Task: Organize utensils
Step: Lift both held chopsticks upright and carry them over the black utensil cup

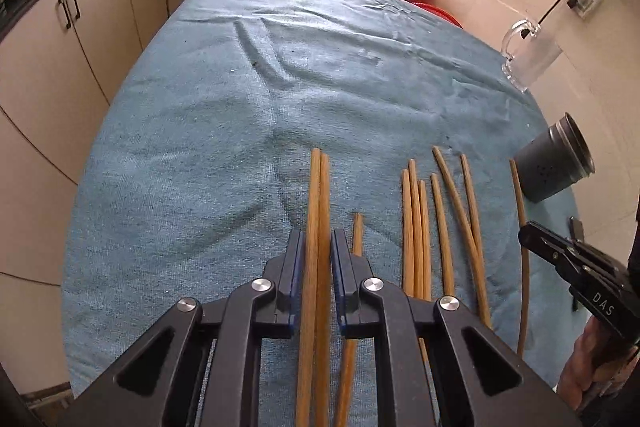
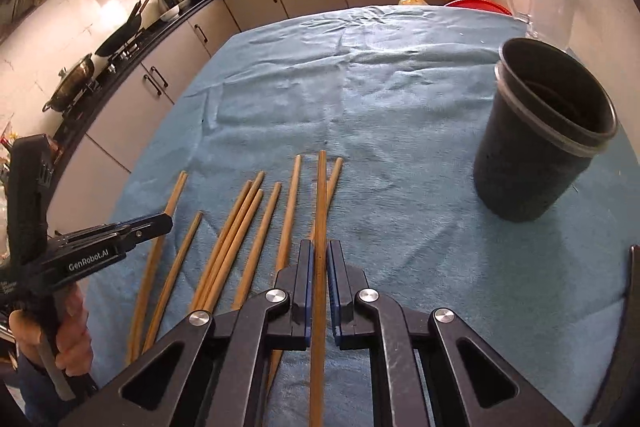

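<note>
Left gripper (image 1: 318,251): fingers narrow, set on either side of a chopstick pair (image 1: 316,227) that runs lengthwise between the pads; whether they press it cannot be told. Right gripper (image 2: 319,261): fingers narrow around a single chopstick (image 2: 320,211), a slight gap showing on each side. Loose chopsticks (image 1: 424,227) lie side by side on the blue cloth (image 1: 240,107), between the two grippers, tips pointing far. Dark cup (image 2: 540,131) stands upright on the cloth, far right of the chopsticks. Glass mug (image 1: 528,55) stands farther right, near the table edge.
</note>
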{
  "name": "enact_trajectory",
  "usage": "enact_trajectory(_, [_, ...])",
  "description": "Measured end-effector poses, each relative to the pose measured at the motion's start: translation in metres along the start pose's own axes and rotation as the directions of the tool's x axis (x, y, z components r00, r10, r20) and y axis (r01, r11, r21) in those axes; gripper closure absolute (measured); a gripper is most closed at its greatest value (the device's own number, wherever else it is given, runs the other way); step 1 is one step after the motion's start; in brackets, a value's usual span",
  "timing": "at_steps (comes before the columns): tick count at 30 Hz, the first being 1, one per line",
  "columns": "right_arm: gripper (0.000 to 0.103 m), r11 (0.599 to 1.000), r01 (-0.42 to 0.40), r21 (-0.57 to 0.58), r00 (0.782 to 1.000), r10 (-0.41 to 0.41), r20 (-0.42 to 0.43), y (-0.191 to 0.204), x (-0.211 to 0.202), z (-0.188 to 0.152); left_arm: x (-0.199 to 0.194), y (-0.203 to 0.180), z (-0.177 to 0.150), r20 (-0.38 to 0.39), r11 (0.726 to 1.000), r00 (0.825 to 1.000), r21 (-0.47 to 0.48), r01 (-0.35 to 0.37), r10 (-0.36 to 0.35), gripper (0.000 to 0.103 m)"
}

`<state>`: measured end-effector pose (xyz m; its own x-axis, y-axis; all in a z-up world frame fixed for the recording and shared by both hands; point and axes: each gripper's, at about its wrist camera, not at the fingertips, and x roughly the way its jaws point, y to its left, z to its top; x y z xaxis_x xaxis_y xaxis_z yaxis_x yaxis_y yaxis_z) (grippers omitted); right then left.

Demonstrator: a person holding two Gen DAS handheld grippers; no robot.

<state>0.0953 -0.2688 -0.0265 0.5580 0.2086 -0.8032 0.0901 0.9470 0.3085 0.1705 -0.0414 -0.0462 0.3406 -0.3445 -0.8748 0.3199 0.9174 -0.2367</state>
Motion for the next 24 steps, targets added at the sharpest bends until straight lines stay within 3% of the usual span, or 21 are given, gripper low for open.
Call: enact_trajectory(24, [0.096, 1.000, -0.027, 0.013, 1.000, 0.027, -0.012, -0.0071, 0.0019, -0.0053, 0.0074, 0.0073, -0.0009, -0.041, 0.999, 0.998, 0.022, -0.045, 0.045, 0.090])
